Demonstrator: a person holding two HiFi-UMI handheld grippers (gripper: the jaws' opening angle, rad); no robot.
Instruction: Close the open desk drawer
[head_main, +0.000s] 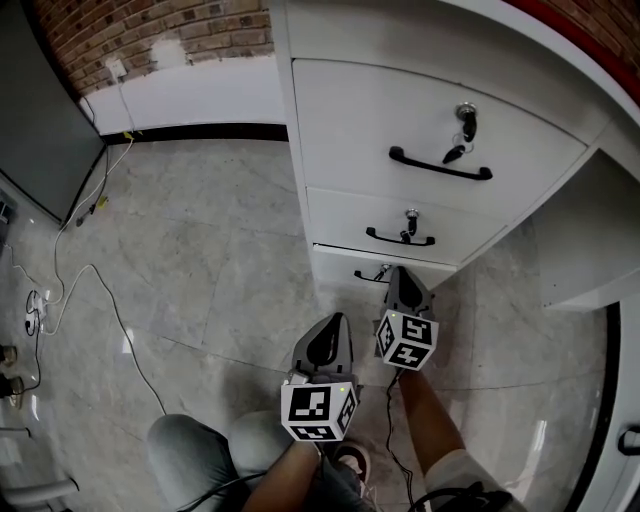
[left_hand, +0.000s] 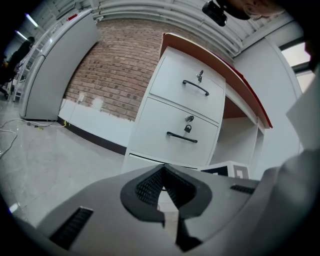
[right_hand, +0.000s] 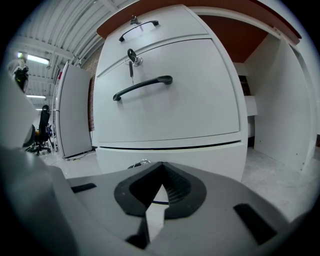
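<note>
**White bottom drawer, slightly open: desk pedestal, floor level**

White-fronted bottom drawer (head_main: 345, 266), lowest of three in a desk pedestal, stands a little proud of the middle drawer (head_main: 385, 222) above it, with a dark gap along its top edge.

Right gripper (head_main: 402, 272): jaws together, nothing between them, tips at or just short of the drawer front beside its black handle (head_main: 372, 274); contact cannot be confirmed.

Left gripper (head_main: 337, 322): jaws likewise together and empty, held back over the tiled floor (head_main: 200, 250).

Risks, as judged: closed tips may skid on the smooth front, or snag the handle or lock. An off-centre push could skew the drawer and leave it ajar.

Writing: none legible. The marker cubes (head_main: 406, 340) bear only black-and-white squares.
</note>
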